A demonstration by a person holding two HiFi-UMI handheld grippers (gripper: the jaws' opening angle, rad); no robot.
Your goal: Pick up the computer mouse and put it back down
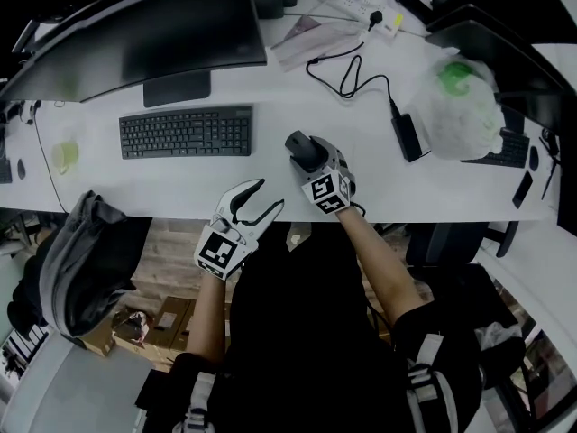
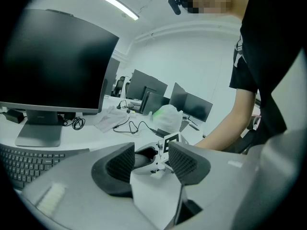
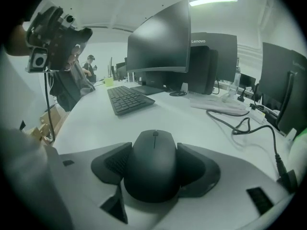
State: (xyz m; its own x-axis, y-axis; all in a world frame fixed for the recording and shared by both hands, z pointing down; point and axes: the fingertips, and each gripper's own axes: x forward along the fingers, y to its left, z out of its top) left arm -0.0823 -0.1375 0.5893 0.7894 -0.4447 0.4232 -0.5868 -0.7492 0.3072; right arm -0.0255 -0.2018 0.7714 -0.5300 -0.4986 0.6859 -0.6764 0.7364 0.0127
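On desk (image 1: 180, 183) edge: right gripper (image 3: 153, 152) clamps mouse (image 3: 152, 171), left gripper (image 2: 151, 158) open, empty. I'd land it flat, then release.

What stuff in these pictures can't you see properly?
- Right gripper view: whether the right gripper squeezes the mouse or only surrounds it. The mouse's body covers where the pads would meet it.
- Head view: the same grip. The gripper itself covers the mouse's sides.
- Head view: what the white bag holds. The plastic hides all but something green.
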